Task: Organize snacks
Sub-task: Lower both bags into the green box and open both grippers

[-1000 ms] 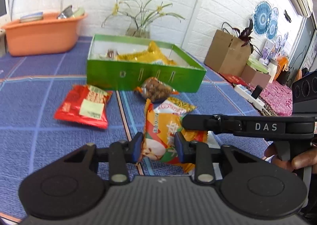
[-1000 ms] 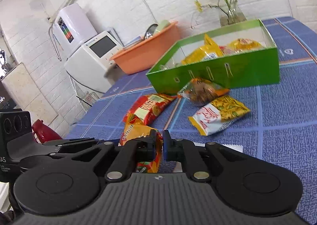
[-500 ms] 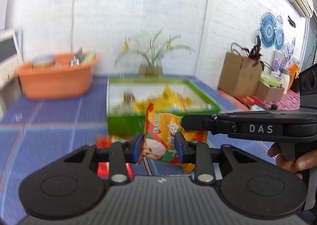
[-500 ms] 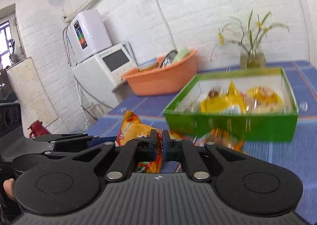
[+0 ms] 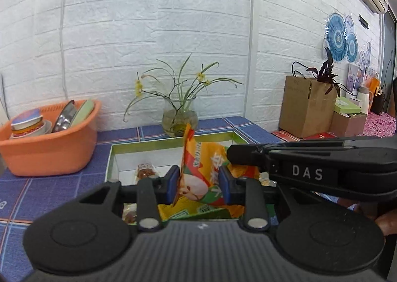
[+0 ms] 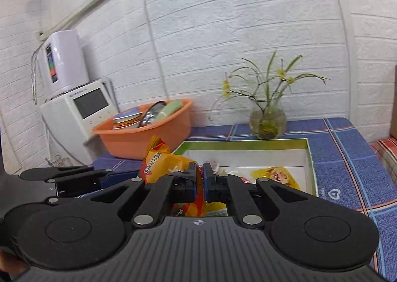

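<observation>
**Orange snack bag now held over the green box**

One second ago the orange snack bag [image 5: 198, 177] lay on the blue checked tablecloth [image 5: 49, 190], in front of the green box [image 5: 148, 144], with a red bag and two other packets beside it. Now both grippers have carried it up and forward: it hangs above the near part of the box, and those loose packets are no longer in sight. The orange basin [image 5: 47, 150] stays at the far left corner of the table, and the glass vase [image 5: 180, 120] stands at the far edge, just behind the box.

The left gripper [image 5: 199, 184] pinches the bag between its blue pads, which stand a little apart because the bag is puffed. The bag stands almost upright, with its top corner rising above the fingers. The right gripper [image 6: 199, 180] comes from the right side and pinches the bag's edge, with its pads almost pressed together.

Inside the box lie a yellow packet [image 6: 278, 177] toward the right wall and a small brown packet [image 5: 146, 170] toward the left.
</observation>
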Demonstrator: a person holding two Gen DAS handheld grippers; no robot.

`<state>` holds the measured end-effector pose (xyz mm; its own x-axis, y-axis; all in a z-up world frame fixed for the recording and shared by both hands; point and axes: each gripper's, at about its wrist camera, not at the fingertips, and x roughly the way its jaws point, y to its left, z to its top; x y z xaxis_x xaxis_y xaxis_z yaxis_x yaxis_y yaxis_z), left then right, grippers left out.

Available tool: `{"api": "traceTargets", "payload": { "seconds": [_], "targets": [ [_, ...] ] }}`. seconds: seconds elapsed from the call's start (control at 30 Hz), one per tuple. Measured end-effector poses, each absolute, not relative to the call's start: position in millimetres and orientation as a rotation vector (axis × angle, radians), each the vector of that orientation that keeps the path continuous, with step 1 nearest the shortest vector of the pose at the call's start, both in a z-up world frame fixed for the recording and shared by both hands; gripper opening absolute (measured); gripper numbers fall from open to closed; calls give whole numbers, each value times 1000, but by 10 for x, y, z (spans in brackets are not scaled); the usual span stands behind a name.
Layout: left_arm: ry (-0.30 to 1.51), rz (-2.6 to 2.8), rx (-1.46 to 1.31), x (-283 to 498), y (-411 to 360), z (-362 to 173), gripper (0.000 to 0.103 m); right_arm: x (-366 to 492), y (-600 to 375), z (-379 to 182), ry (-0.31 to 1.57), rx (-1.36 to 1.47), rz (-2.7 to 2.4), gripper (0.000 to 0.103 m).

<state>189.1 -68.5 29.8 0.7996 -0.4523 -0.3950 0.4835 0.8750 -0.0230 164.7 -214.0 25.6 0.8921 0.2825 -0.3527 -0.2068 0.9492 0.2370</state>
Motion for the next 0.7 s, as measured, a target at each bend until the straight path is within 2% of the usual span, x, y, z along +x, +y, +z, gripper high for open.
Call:
{"api": "traceTargets", "payload": {
  "seconds": [0.3, 0.4, 0.43, 0.47, 0.5, 0.53, 0.6, 0.7],
  "targets": [
    [435, -481, 98, 2343, -934, 47, 33, 2019, -2249, 26, 424, 203, 188, 12],
    [426, -461, 106, 2380, -958, -8, 39, 2056, -2258, -19, 415, 197, 180, 13],
    [420, -447, 109, 2395, -956, -17, 44, 2056, -2268, -29, 410, 204, 178, 24],
    [417, -426, 107, 2415, -947, -21, 44, 2062, -2284, -37, 407, 216, 170, 29],
    [413, -413, 102, 2433, -930, -28, 45, 2068, -2311, -50, 401, 232, 166, 45],
    [414, -403, 91, 2468, -900, -29, 47, 2069, -2332, -57, 401, 243, 157, 74],
    [426, -386, 68, 2506, -833, -29, 58, 2062, -2334, -53, 395, 234, 110, 95],
    [410, -351, 72, 2498, -763, -23, 60, 2032, -2282, -2, 379, 168, 80, 95]
  ]
}}
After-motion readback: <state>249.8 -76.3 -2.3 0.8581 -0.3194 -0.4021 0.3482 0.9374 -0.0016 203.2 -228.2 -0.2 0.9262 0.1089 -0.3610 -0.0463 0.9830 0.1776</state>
